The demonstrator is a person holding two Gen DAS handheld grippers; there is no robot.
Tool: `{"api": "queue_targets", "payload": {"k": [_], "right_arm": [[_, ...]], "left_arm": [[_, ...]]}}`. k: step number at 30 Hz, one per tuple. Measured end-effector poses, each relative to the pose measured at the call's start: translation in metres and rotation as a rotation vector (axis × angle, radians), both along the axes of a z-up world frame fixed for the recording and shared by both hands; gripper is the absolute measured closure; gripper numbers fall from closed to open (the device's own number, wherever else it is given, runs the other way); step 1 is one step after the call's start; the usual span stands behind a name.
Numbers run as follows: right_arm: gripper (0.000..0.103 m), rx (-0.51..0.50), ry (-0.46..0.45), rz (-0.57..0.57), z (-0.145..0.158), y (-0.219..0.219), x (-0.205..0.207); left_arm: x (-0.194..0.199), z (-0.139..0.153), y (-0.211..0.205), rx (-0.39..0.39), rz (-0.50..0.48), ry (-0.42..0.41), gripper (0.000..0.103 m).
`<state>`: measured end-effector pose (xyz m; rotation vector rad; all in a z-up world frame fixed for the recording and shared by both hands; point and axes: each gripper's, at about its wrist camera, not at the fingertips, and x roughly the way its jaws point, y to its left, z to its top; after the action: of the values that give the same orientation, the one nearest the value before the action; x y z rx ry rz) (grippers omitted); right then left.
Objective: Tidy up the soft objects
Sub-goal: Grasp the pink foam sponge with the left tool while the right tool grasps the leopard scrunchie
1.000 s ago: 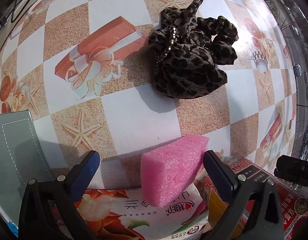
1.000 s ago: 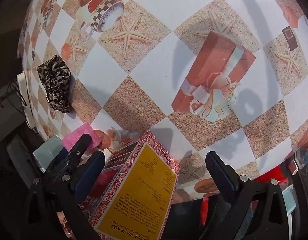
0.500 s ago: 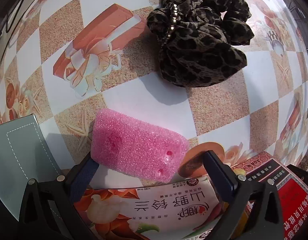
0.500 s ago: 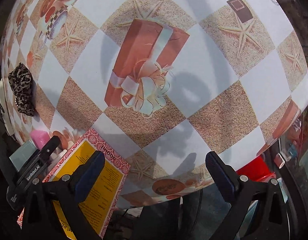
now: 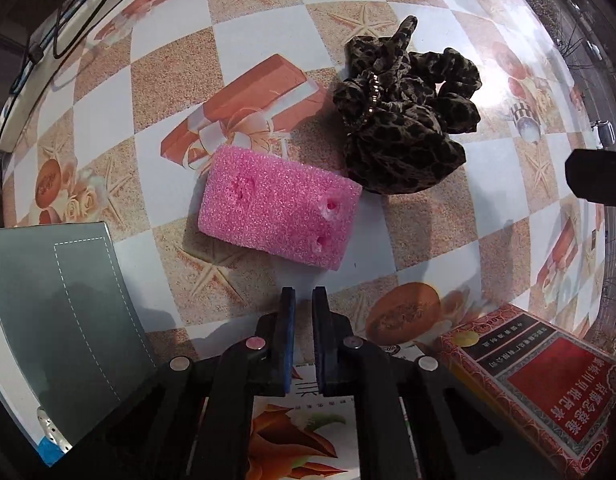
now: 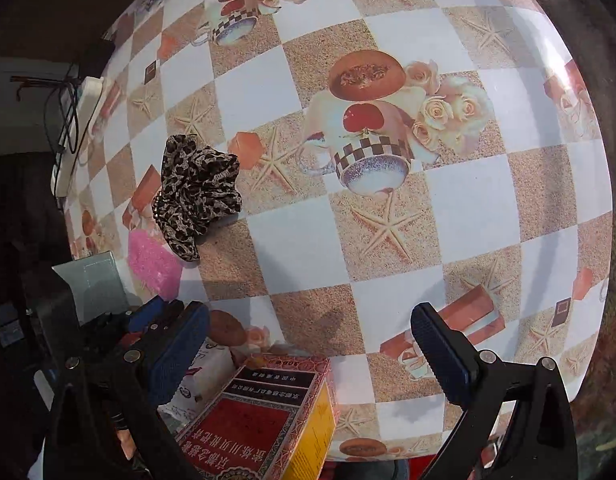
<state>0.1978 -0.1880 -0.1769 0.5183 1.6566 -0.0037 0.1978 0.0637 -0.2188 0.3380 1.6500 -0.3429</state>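
Judging by how things are lying: pink sponge (image 5: 279,208) sitting flat on the tablecloth (image 5: 428,236), touching the leopard scrunchie (image 5: 404,120). Left gripper (image 5: 299,304) hovering nearly closed, holding nothing; right gripper (image 6: 308,352) gaping wide, empty. Looking mostly sorted.

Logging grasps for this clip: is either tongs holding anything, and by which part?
Nothing is held. Left tongs are shut on air short of the sponge; right tongs are open.
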Motion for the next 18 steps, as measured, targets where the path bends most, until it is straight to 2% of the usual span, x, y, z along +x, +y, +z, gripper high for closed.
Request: {"api": "queue_targets", "payload": {"k": [6, 8, 9, 10, 12, 14, 16, 17, 18], "right_arm": [[0.002, -0.011, -0.012, 0.169, -0.019, 0.048, 0.045], [0.002, -0.016, -0.006, 0.198, -0.030, 0.060, 0.058], [0.002, -0.017, -0.002, 0.210, -0.034, 0.064, 0.062], [0.002, -0.020, 0.002, 0.224, -0.038, 0.068, 0.064], [0.002, -0.038, 0.013, 0.263, -0.046, 0.078, 0.066], [0.003, -0.061, 0.022, 0.306, -0.052, 0.088, 0.063], [0.014, -0.047, -0.005, 0.309, -0.046, 0.090, 0.060], [0.034, -0.005, -0.018, 0.302, -0.042, 0.089, 0.059], [0.060, 0.051, -0.024, 0.289, -0.038, 0.088, 0.058]], "left_arm": [[0.009, 0.009, 0.013, -0.014, 0.062, -0.037, 0.094], [0.014, 0.010, 0.015, -0.010, 0.081, -0.053, 0.089], [0.017, 0.011, 0.017, -0.012, 0.093, -0.054, 0.074], [0.019, 0.012, 0.017, -0.012, 0.103, -0.059, 0.049], [0.022, 0.019, 0.017, -0.014, 0.114, -0.107, 0.026], [0.028, 0.024, 0.017, -0.010, 0.096, -0.129, 0.025], [0.032, 0.025, 0.012, 0.001, 0.065, -0.134, 0.024], [0.033, 0.025, 0.006, 0.011, 0.043, -0.141, 0.024], [0.037, 0.023, 0.002, 0.021, 0.022, -0.146, 0.024]]}}
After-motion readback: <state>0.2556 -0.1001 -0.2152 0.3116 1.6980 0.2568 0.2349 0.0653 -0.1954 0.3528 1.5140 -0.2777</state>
